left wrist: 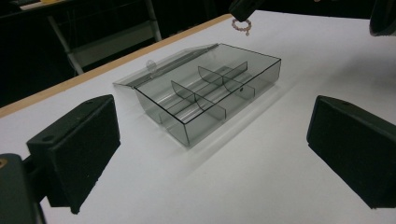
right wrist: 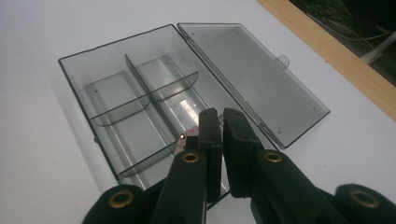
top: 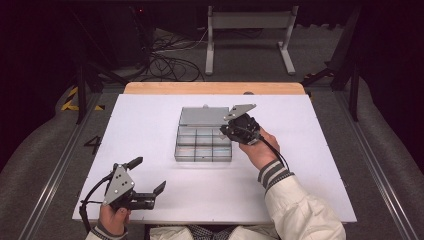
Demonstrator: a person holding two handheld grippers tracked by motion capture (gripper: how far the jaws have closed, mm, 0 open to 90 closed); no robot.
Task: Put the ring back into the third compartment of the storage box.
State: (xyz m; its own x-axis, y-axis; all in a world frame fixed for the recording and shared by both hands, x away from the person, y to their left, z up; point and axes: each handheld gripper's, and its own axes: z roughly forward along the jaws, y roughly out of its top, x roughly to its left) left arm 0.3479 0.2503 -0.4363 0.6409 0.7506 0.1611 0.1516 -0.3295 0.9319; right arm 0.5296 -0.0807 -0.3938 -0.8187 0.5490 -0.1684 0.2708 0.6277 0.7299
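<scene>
A compartment box [top: 203, 144] sits mid-table [top: 150, 115], its opened lid [top: 202, 116] lying flat behind it, right gripper [top: 226, 131] over its right side, left gripper [top: 149, 176] near front-left

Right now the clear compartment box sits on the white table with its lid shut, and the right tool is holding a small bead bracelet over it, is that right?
Not quite: the lid is open, lying flat behind the compartment box, as the right gripper view shows. The rest holds: the box sits on the white table, and the right tool holds a small bead bracelet over it.
</scene>
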